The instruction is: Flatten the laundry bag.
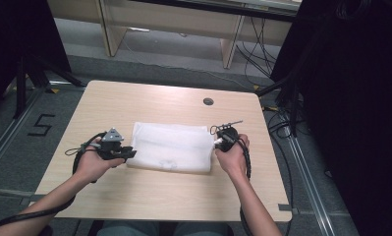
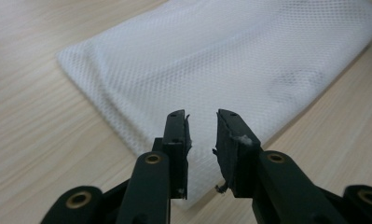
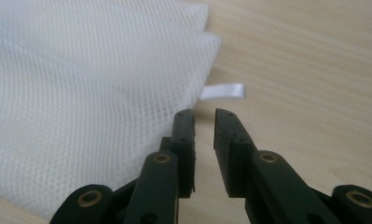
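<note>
A folded white mesh cloth (image 1: 171,146) lies flat on the light wooden table (image 1: 134,191), about midway across it and a little nearer the person's edge than the far one. Everything else sits around that cloth. The left gripper (image 1: 126,153) is at the cloth's left short edge, held low in the left hand (image 1: 93,164); in the left gripper view (image 2: 203,135) its jaws stand a little apart with a clear gap, hovering over the cloth's near corner, and the pads press on nothing. The right gripper (image 1: 217,142) is at the cloth's right short edge, held in the right hand (image 1: 234,156). In the right gripper view (image 3: 204,133) its jaws are likewise parted by a narrow gap, with bare table showing between them; the cloth's edge lies just to the left of the left jaw, not clamped. A small white ribbon tag (image 3: 223,91) sticks out from that same edge of the cloth, just beyond the jaw tips. Beyond the cloth, toward the far edge of the table, is a small round grommet hole (image 1: 208,102)
</note>
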Available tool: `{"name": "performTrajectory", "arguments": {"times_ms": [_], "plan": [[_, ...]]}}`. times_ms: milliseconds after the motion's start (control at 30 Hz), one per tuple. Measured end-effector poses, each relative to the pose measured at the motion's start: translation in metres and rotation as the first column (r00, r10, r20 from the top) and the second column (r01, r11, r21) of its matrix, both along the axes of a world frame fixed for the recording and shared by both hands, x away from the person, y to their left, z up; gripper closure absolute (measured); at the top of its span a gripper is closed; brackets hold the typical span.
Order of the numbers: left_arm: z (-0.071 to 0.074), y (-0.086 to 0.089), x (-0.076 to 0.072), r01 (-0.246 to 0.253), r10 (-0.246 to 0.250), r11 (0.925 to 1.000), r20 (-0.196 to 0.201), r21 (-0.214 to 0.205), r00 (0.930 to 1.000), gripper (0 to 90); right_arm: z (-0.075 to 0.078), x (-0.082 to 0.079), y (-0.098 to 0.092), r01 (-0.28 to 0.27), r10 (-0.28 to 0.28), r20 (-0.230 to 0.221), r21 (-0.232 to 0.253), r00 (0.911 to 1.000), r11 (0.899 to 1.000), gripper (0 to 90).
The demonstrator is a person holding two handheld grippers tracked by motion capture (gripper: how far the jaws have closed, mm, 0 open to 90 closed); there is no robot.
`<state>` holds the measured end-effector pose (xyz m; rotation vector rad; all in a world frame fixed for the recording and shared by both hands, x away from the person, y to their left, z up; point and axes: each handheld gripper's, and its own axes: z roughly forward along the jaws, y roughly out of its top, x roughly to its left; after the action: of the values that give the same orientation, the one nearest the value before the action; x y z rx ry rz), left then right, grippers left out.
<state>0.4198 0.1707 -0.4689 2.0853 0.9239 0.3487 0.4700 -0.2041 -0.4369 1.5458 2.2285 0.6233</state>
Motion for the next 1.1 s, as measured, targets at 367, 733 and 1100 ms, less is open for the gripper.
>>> {"name": "performTrajectory", "arguments": {"times_ms": [367, 733, 1100], "plan": [[-0.014, -0.036, 0.007, 0.113, -0.108, 0.9915, -0.070, 0.064, 0.9917, 70.6, -0.007, 0.030, 0.018, -0.004, 0.004, 0.032, 0.024, 0.9995, 1.000, 58.0], [-0.022, -0.051, 0.009, 0.159, -0.153, 0.9846, -0.078, 0.074, 0.9852, 68.8, -0.026, 0.049, 0.018, 0.003, -0.003, 0.004, 0.013, 1.0000, 1.000, 49.3], [-0.030, -0.061, 0.010, 0.179, -0.169, 0.9772, -0.090, 0.115, 0.9815, 69.5, -0.029, 0.048, 0.027, -0.054, 0.054, -0.025, -0.005, 0.9982, 0.999, 82.8]]}}
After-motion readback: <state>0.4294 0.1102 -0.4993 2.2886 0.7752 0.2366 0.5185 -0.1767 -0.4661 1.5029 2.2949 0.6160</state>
